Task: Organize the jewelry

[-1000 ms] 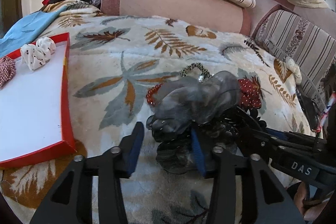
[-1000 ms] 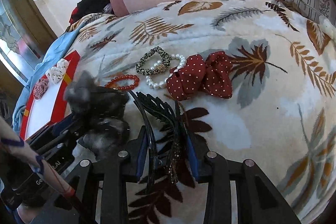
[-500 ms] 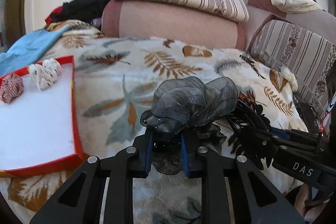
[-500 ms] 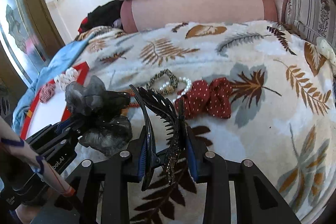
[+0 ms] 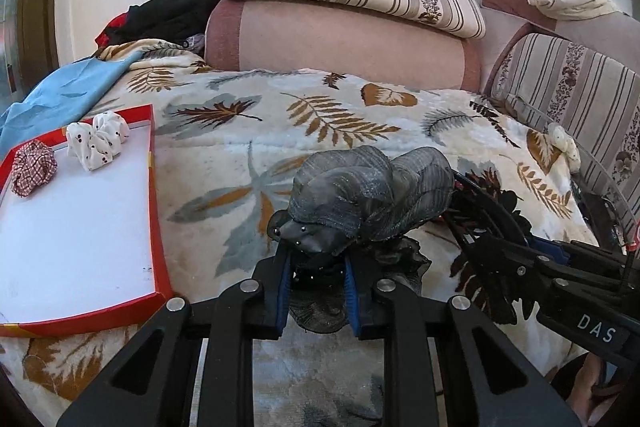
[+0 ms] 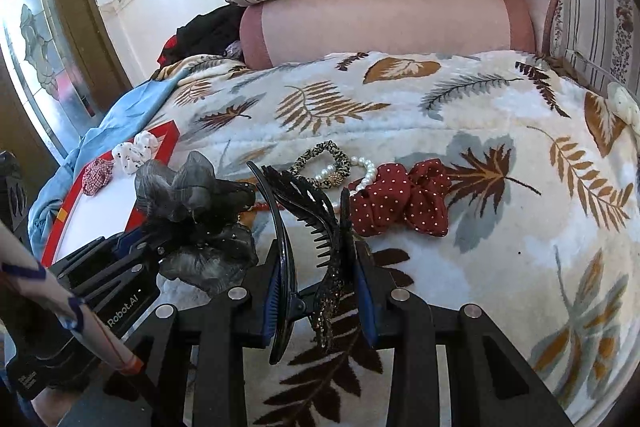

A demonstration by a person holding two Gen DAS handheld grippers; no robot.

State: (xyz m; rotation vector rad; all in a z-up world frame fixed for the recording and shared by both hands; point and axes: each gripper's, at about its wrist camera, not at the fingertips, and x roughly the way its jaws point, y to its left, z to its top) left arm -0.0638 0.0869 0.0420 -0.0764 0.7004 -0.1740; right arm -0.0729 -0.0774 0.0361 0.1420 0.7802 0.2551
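My left gripper (image 5: 316, 267) is shut on a grey-black fabric hair bow (image 5: 368, 195) and holds it above the leaf-print blanket; the bow also shows in the right wrist view (image 6: 192, 211). My right gripper (image 6: 320, 267) is shut on a black toothed hair clip (image 6: 304, 211), lifted off the blanket. A red dotted scrunchie (image 6: 404, 199), a pearl bracelet (image 6: 366, 167) and a leopard-print hair tie (image 6: 320, 157) lie on the blanket ahead. A red-rimmed white tray (image 5: 158, 227) at the left holds a white scrunchie (image 5: 98, 139) and a red checked scrunchie (image 5: 32, 167).
Striped and pink cushions (image 5: 344, 27) stand at the back, a striped sofa arm (image 5: 572, 99) at the right. A blue cloth (image 5: 68, 91) and dark clothes (image 5: 172, 15) lie at the back left. A small white bow (image 6: 624, 107) lies at the blanket's right edge.
My left gripper has closed on the grey bow and lifted it off the blanket. My right gripper has risen with the black clip in it. Both views now look higher.
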